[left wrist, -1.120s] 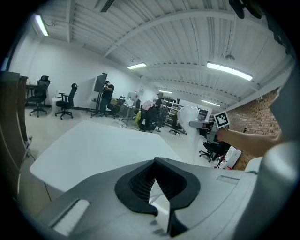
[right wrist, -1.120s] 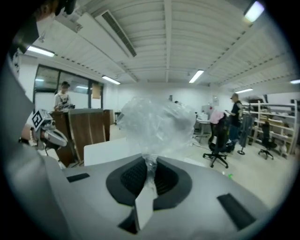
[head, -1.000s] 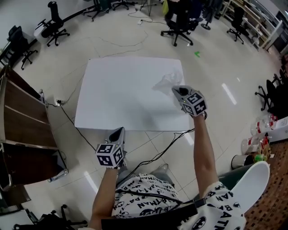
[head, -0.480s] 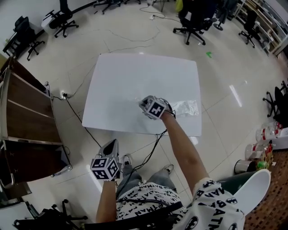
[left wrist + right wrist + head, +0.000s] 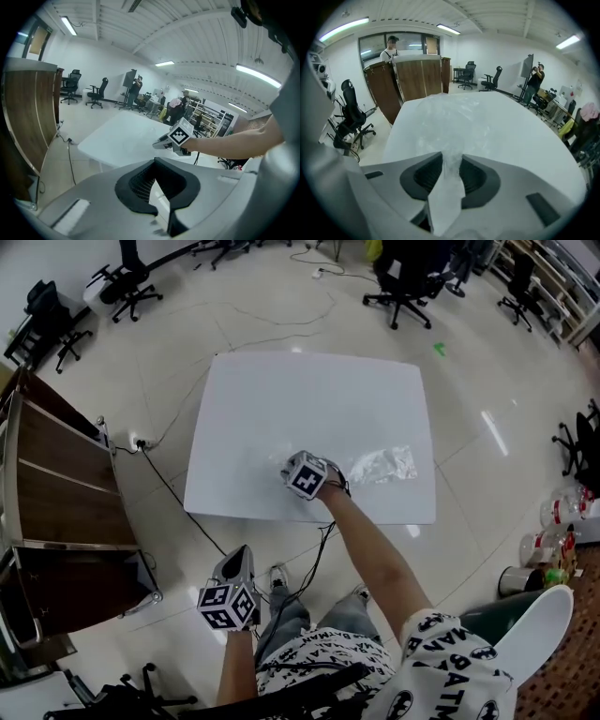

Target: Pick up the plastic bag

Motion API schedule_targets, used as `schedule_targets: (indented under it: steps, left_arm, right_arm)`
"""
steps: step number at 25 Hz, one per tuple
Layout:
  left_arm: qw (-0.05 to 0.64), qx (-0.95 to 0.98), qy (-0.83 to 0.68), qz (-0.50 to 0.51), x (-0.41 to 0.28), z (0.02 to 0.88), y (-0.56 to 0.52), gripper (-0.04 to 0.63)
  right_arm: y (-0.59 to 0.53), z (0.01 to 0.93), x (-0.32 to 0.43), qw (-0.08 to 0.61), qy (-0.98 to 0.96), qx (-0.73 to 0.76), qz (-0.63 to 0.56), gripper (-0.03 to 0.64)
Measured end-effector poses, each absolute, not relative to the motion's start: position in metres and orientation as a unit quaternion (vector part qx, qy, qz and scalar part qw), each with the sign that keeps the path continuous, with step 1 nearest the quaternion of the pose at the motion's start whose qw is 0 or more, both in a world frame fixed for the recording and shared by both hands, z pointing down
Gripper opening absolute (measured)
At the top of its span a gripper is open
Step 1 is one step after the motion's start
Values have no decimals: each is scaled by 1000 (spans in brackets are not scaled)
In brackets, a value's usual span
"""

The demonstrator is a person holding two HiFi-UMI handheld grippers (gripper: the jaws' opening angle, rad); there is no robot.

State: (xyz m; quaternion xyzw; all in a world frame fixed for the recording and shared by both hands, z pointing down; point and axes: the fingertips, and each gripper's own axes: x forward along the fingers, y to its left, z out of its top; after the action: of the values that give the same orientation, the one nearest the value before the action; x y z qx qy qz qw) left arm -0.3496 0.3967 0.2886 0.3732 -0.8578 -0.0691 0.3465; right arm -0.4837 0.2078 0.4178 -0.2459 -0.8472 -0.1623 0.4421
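one right tool (image 5: 451, 161) opening around bag (image 5: 450, 126)

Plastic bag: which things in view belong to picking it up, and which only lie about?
Job: plastic bag; right gripper, jaws opening, plastic between them; table.
Lying about: left gripper, idle; office chairs; wooden cabinet.
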Motion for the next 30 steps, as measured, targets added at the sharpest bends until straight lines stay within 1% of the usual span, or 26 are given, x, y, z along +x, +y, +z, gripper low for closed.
schedule_targets:
  steps: [2,3,10,19,20,21,22,23,24,25,26,28,30]
  left_arm:
    - [346,379,-856,-68,-350,290,394,3]
    - [345,382,-855,-66,-350,290,391,3]
    - [324,413,-849,-58,-350,276,358,3]
    - [284,486,-826,-31,-343,251,287,3]
    - [280,494,-822,-30,-341,249,280,2]
    - [277,501,-819,-28,-338,246,274,2]
    - [274,508,-816,-26,-335,244,267,2]
    - [270,516,-813,-24,-331,241,260,2]
    - [267,523,-809,-22,-327,239,252,2]
    - [265,530,-806,-20,-321,236,245,2]
    - [262,536,-802,-18,-316,233,238,2]
    - [254,547,-797,-15,-306,227,228,2]
    - [247,556,-794,-15,-299,223,220,2]
  right_arm:
    - [208,421,-485,436,-856,-239,-144,200]
    - [207,417,-484,426,-864,-234,-133,235]
    - [165,338,-459,306,-935,-170,-57,235]
    - [96,259,-345,217,-974,-52,47,228]
    - [92,248,-330,199,-978,-35,57,201]
    - [88,238,-316,183,-981,-17,62,154]
    - [84,228,-300,171,-983,2,65,124]
    - [78,220,-285,159,-985,23,69,116]
    - [72,213,-269,147,-985,42,78,63]
    - [66,207,-254,134,-985,61,90,44]
    - [60,202,-239,122,-984,77,104,9]
    - [53,195,-213,108,-981,102,125,9]
    - [49,195,-194,118,-976,123,135,9]
